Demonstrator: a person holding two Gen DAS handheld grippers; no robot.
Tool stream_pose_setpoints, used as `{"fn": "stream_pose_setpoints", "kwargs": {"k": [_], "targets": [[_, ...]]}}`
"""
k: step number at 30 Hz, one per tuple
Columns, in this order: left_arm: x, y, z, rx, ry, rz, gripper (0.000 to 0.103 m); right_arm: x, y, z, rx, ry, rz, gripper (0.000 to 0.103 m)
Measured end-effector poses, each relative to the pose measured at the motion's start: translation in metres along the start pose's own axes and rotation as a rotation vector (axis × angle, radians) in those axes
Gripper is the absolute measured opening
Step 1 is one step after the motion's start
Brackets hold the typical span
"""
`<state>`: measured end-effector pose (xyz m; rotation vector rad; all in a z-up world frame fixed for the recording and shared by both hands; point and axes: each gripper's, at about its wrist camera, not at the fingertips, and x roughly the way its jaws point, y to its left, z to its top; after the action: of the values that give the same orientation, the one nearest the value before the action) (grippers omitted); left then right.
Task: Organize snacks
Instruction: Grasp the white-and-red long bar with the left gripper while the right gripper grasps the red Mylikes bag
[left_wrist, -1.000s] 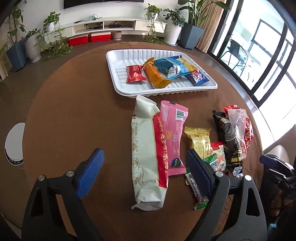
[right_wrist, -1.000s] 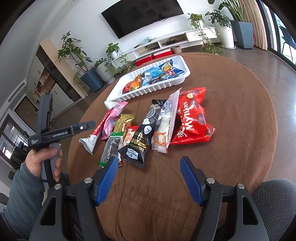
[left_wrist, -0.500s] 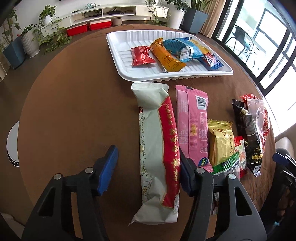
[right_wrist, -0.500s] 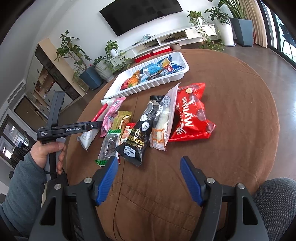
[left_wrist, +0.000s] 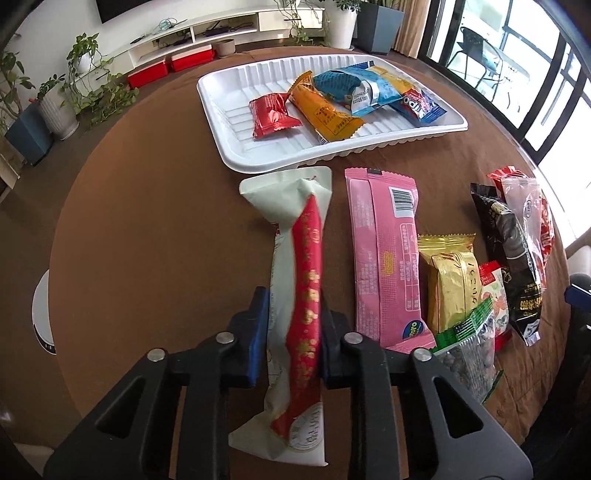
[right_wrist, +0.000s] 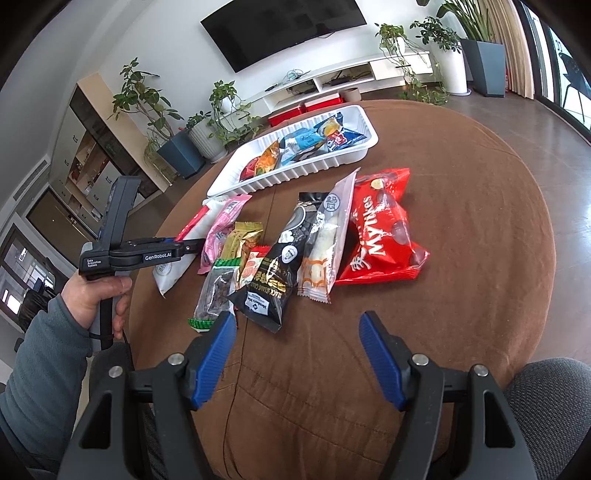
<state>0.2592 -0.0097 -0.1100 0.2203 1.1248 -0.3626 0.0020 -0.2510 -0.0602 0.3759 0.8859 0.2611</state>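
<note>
Two sets of jaws are ours. Our left gripper (left_wrist: 293, 332) has just been closing, and its jaws now pinch the long white-and-red snack packet (left_wrist: 299, 295), which lies on the brown bench (left_wrist: 155, 229) just short of the white tray (left_wrist: 236, 92). Beside it lies a pink packet (left_wrist: 384, 254). Our right gripper (right_wrist: 297, 356) hangs with jaws apart and nothing between them, near the black packet (right_wrist: 273, 273) and the red bag (right_wrist: 380, 232). Four wrapped snacks sit in the tray.

left gripper (left_wrist: 293, 332): black frame, blue pads, silver screws | "genrobot.ai" marking | grey-green fleece sleeve (right_wrist: 40, 373)
</note>
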Motion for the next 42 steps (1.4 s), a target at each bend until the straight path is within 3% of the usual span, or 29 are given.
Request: {"fn": "stream_pose_setpoints", "kwargs": {"k": [11,19,32,42], "targets": [[-0.007,0.009,-0.011,-0.038,-0.046,-0.047,0.016,-0.006,-0.016,0.023,0.009,-0.040,-0.073,0.072],[-0.025,0.013,-0.039,-0.102,-0.073,-0.094,0.015,0.002,-0.029,0.045,-0.018,-0.051,-0.169,0.071],[-0.041,0.008,-0.060,-0.174,-0.109,-0.163,0.015,0.050,-0.039,0.066,-0.083,0.101,-0.241,0.063],[-0.044,0.006,-0.064,-0.205,-0.117,-0.191,0.015,0.070,-0.040,0.076,-0.117,0.146,-0.266,0.058]]}}
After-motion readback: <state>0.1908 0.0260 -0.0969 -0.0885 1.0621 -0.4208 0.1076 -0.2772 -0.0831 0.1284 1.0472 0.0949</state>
